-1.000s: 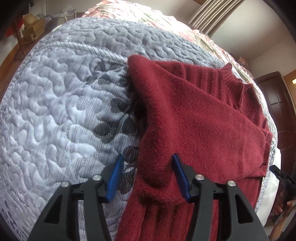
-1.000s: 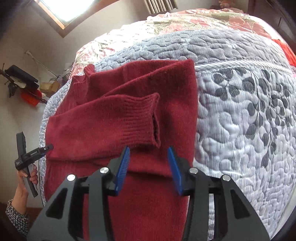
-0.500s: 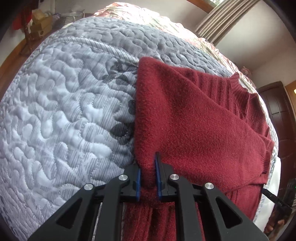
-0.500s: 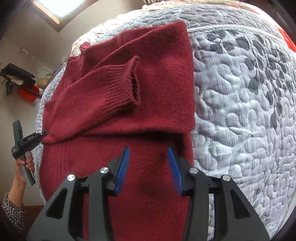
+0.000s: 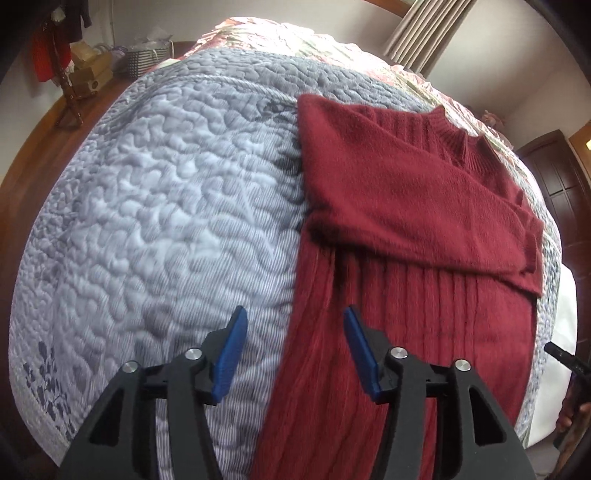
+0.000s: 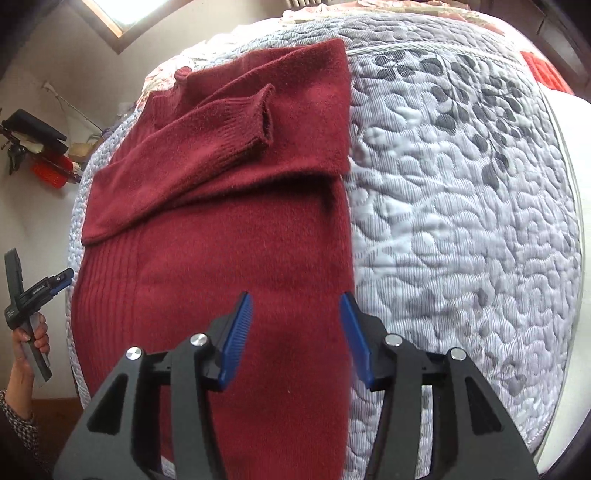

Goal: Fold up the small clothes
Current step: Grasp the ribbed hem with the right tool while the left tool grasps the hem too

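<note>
A dark red knit sweater point(image 5: 406, 206) lies flat on the grey quilted bedspread point(image 5: 147, 221), both sleeves folded across its chest. My left gripper point(image 5: 293, 350) hangs open above the sweater's left edge, nothing between its blue pads. In the right wrist view the same sweater point(image 6: 221, 221) fills the centre, the ribbed cuff point(image 6: 255, 118) of one sleeve lying on top. My right gripper point(image 6: 295, 332) stands open over the sweater's lower right edge, holding nothing. The other gripper point(image 6: 29, 295), held in a person's hand, shows at the far left.
The bedspread point(image 6: 461, 221) spreads wide to the right of the sweater with leaf prints. A floral cover point(image 5: 295, 33) lies beyond it. Boxes and a basket point(image 5: 147, 59) stand on the floor past the bed; a dark wooden door point(image 5: 554, 177) is at the right.
My left gripper, shut on the sleeve fold half a second ago, has let go, opened and drawn back. The right gripper has also pulled back toward the hem, still open.
</note>
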Demonstrator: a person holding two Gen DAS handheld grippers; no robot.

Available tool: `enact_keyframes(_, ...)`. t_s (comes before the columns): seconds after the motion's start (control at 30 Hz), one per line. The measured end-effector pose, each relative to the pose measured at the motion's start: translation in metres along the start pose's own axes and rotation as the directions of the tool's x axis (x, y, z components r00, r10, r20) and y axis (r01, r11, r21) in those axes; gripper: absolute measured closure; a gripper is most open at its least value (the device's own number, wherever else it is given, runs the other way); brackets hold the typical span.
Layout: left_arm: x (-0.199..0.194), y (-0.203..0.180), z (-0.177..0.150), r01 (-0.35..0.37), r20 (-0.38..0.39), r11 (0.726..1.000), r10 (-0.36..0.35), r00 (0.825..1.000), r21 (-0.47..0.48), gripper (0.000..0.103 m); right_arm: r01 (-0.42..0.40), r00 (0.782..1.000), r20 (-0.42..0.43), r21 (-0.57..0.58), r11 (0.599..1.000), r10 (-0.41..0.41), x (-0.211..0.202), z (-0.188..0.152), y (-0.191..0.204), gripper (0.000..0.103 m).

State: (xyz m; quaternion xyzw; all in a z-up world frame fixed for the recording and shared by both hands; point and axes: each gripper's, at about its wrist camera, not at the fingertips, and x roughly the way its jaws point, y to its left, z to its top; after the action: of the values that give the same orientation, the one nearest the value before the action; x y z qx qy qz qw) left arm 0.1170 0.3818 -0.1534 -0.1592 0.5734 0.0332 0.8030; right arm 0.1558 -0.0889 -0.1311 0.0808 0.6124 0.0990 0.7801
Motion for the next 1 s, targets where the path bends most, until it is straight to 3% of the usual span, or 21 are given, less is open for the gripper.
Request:
enact_keyframes(0.03,-0.004,0.002,-0.013,-0.012,-0.004,1.000,0.012,1.000,0.008,0.039,0.018,1.000,-0.008,-0.008,1.000,-0.018,-0.002,-0.010,0.000,0.052)
enact_keyframes(0.27,-0.018,-0.002,-0.093,-0.048,-0.076,0.996,0.054,0.996,0.081,0.033,0.025,0.995,-0.094,-0.005,1.000,-0.026,-0.015,-0.091,-0.009,0.048)
enact_keyframes(0.57,-0.021,0.006,-0.156,-0.063,-0.158,0.995,0.075,0.985,0.081,0.032,0.009,0.978,-0.209,0.058,0.998,0.003,-0.013,-0.181,-0.029,0.048)
enact_keyframes(0.87,-0.019,0.000,-0.188,-0.028,-0.215,0.997,0.042,0.976,0.068,0.027,-0.041,0.970,-0.233,0.097,0.994,0.063,-0.008,-0.212,-0.038,0.047)
enact_keyframes(1.0,-0.022,-0.007,-0.201,-0.017,-0.221,0.996,0.036,0.975,0.086,0.027,-0.088,0.960,-0.258,0.088,0.992,0.108,-0.002,-0.213,-0.025,0.056)
